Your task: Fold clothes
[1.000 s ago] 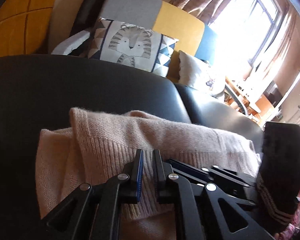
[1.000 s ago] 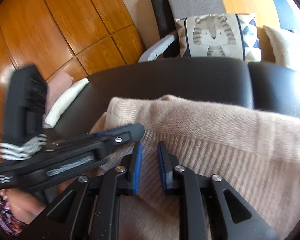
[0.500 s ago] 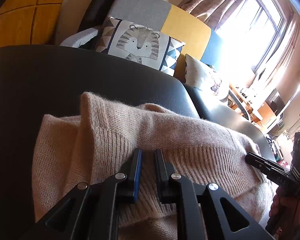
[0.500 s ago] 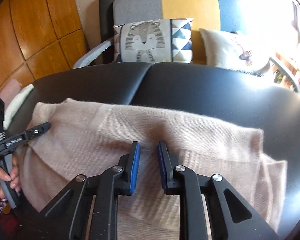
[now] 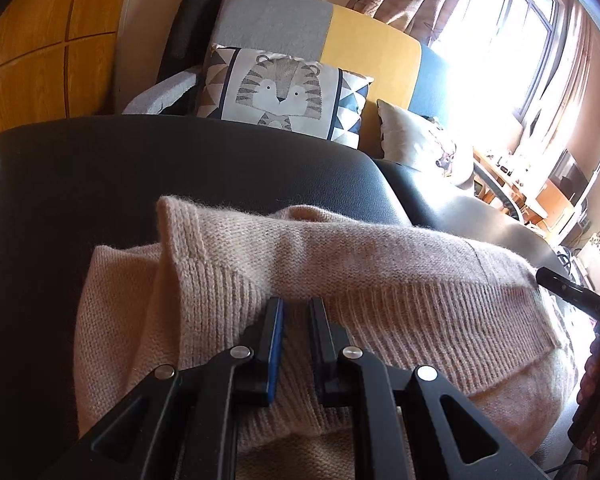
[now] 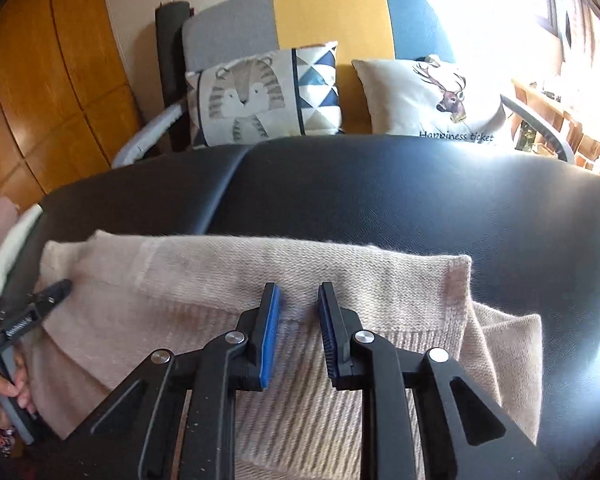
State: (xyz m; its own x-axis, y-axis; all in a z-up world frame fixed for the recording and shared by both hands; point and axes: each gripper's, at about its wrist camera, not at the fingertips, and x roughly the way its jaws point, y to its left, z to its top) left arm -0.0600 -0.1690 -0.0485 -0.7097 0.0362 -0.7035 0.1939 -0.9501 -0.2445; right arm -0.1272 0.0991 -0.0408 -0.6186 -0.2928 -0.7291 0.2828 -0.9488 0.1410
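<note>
A beige knitted sweater (image 5: 340, 264) lies folded on a black leather cushion (image 5: 100, 184); it also shows in the right wrist view (image 6: 220, 280). My left gripper (image 5: 296, 308) sits over the ribbed hem near the sweater's left end, its jaws a narrow gap apart with nothing between them. My right gripper (image 6: 298, 296) hovers over the ribbed hem near the sweater's right end, its jaws a little apart and empty. Each gripper's tip shows in the other's view: the right gripper (image 5: 564, 288) and the left gripper (image 6: 48, 296).
A tiger cushion (image 6: 260, 100) and a deer cushion (image 6: 432, 100) lean on a grey, yellow and blue chair (image 6: 332, 12) behind the black cushion (image 6: 380, 200). Folded pink and white cloths (image 6: 8, 236) lie at the left. A wooden panel wall (image 6: 40, 80) stands at the left.
Both grippers have moved apart along the sweater, the left one leftward and the right one rightward. The right gripper's jaws have opened a little wider.
</note>
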